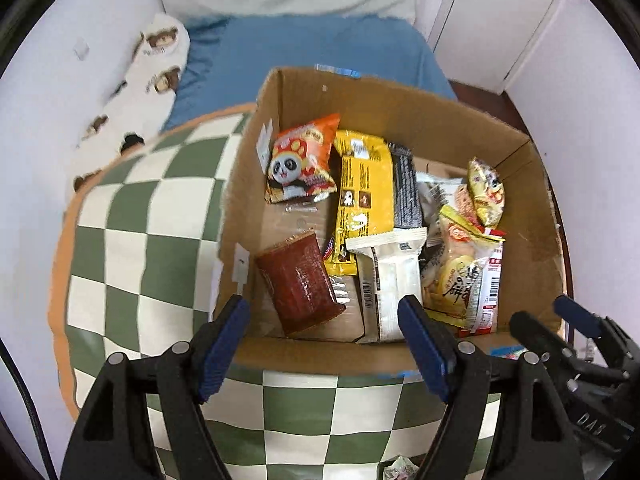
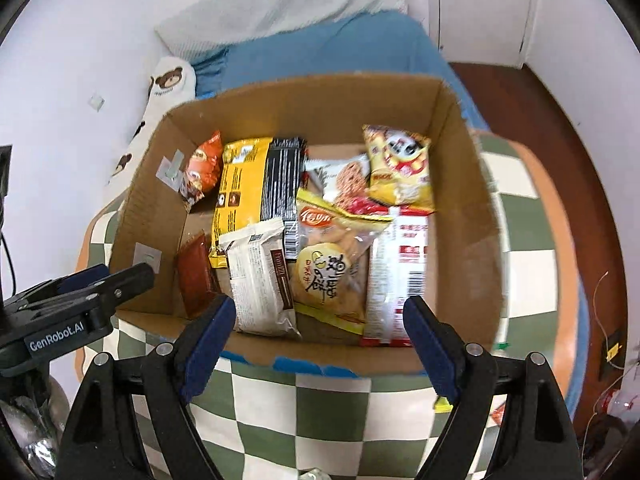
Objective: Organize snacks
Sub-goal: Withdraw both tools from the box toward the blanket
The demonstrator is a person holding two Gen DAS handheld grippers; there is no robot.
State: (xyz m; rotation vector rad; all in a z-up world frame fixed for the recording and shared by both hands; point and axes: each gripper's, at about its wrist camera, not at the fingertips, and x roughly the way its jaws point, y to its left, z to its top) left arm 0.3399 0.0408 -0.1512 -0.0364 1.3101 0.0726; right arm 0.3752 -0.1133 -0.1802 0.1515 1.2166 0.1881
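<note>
Inside cardboard box (image 2: 460,216), yellow packet (image 2: 240,188) long axis runs near-to-far; both grippers' jaws spread, empty.

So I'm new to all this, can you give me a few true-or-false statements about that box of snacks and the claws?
1. The brown cardboard box holds several snack packets. True.
2. The left claw grips the dark red foil packet. False: it is open and holds nothing.
3. The box sits on a green-and-white checkered cushion. True.
4. The orange packet with a panda face lies outside the box. False: it is inside, near the far left corner.
5. The right claw is open and empty. True.
</note>
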